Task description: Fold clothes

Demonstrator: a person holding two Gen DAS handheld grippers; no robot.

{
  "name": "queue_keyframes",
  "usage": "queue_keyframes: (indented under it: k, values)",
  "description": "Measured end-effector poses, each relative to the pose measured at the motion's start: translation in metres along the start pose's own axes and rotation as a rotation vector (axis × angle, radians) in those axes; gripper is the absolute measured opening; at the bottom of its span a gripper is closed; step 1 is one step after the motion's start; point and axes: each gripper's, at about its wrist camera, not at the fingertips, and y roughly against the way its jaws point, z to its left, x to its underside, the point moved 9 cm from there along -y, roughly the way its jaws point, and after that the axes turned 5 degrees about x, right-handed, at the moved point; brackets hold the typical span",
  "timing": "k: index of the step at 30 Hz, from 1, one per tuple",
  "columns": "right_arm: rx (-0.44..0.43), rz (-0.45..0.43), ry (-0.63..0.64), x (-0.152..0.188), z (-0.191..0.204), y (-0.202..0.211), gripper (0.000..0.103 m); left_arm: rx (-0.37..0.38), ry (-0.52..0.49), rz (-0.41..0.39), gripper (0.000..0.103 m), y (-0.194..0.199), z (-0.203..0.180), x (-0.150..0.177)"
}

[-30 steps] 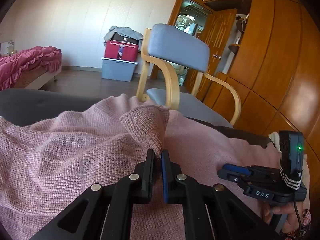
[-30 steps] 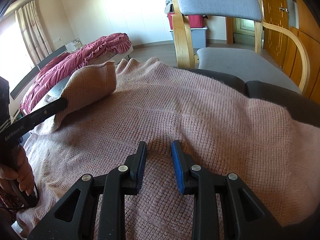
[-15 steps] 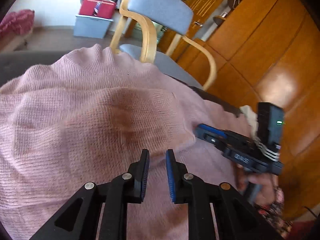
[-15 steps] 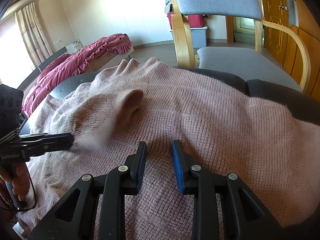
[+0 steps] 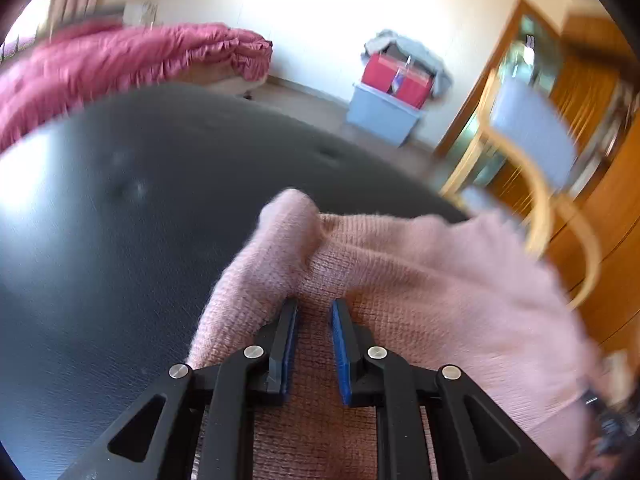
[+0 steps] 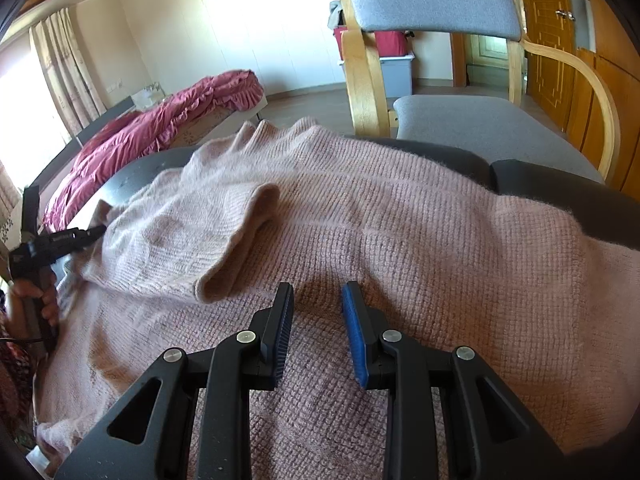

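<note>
Currently pink waffle-knit sweater [image 6: 400, 240] is lying across black padded bench [image 5: 120, 220], sleeve folded over its body. Both grippers, left [image 5: 313, 308] and right [image 6: 318, 292], are hovering part-open, holding nothing. Risk: loose sleeve sliding, unfolding.

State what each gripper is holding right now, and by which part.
Nothing is held. The left gripper is open over the pink knitted sweater, beside its folded-over sleeve. The right gripper rests open on the sweater's body.
</note>
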Motion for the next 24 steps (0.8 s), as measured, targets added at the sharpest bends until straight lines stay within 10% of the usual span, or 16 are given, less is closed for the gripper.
queue_keyframes:
  k: [4, 12, 24]
  values:
    - [-0.033, -0.077, -0.014, -0.017, 0.012, 0.023, 0.028, 0.032, 0.030, -0.011, 0.016, 0.004, 0.007, 0.002]
    - [-0.069, 0.076, 0.203, -0.014, 0.097, -0.033, 0.028, 0.051, 0.041, -0.017, 0.016, 0.003, 0.001, 0.003]
    - [-0.035, 0.134, 0.054, 0.009, 0.066, -0.059, 0.017, 0.125, 0.234, -0.109, 0.014, 0.021, 0.030, -0.009]
